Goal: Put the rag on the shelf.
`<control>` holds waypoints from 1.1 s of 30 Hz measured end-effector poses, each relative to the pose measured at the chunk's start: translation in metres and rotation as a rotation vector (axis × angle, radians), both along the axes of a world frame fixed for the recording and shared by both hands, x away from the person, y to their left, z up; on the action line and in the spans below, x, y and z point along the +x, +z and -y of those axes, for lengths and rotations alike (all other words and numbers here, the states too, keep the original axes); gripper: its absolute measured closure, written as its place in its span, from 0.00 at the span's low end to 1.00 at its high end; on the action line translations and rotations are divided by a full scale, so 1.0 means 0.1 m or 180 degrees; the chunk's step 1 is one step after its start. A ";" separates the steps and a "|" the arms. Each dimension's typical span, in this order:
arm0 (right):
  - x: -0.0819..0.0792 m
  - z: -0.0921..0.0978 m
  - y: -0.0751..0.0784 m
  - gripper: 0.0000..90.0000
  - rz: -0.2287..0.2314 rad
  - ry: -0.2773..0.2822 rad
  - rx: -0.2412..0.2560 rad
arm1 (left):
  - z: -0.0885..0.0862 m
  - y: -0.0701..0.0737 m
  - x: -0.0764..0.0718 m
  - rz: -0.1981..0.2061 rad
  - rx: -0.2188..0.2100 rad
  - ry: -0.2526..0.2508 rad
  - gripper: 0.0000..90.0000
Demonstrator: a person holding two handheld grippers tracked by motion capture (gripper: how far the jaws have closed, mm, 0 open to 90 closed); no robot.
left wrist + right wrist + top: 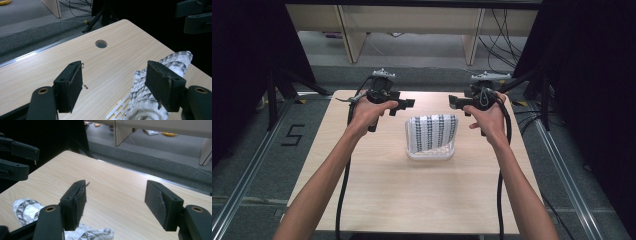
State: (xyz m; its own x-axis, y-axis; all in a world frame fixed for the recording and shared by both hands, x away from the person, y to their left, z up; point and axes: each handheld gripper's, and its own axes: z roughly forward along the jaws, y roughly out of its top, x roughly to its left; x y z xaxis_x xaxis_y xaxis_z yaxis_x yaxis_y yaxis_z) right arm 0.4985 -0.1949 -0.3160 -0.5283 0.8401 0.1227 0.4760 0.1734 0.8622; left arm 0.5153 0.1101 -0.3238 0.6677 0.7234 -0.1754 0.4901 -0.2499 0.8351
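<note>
A white cloth with a black pattern lies in a small white slatted basket at the middle of the wooden table. The cloth spills over the basket's slats in the left gripper view. My left gripper hovers above the table, left of the cloth, jaws wide open and holding nothing. My right gripper hovers to the right of the cloth, also open with nothing between its jaws. The two grippers point toward each other. Part of the cloth shows below the right gripper's jaws.
A round cable hole sits near the table's far edge. Black tripod legs and cables stand beyond the table, with wooden furniture legs on the floor behind. A metal rail runs along the left.
</note>
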 end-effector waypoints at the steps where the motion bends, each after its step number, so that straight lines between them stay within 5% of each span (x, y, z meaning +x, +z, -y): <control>1: -0.02 0.01 0.00 0.39 0.0016 0.0023 0.0013 | -0.01 0.00 -0.03 -0.0002 0.0012 0.0016 0.29; 18: -0.22 0.03 0.02 0.39 0.0172 0.0181 -0.0040 | -0.15 -0.02 -0.28 0.0037 0.0002 -0.0063 0.26; 28: -0.35 -0.03 0.04 0.39 0.0119 0.0249 0.0003 | -0.17 0.00 -0.42 0.0115 -0.0046 -0.0099 0.24; 32: -0.39 -0.01 0.04 0.38 0.0230 0.0320 0.0000 | -0.18 0.00 -0.52 0.0161 -0.0059 -0.0129 0.24; 33: -0.41 -0.02 0.05 0.38 0.0155 0.0298 0.0045 | -0.18 0.00 -0.52 0.0161 -0.0059 -0.0129 0.24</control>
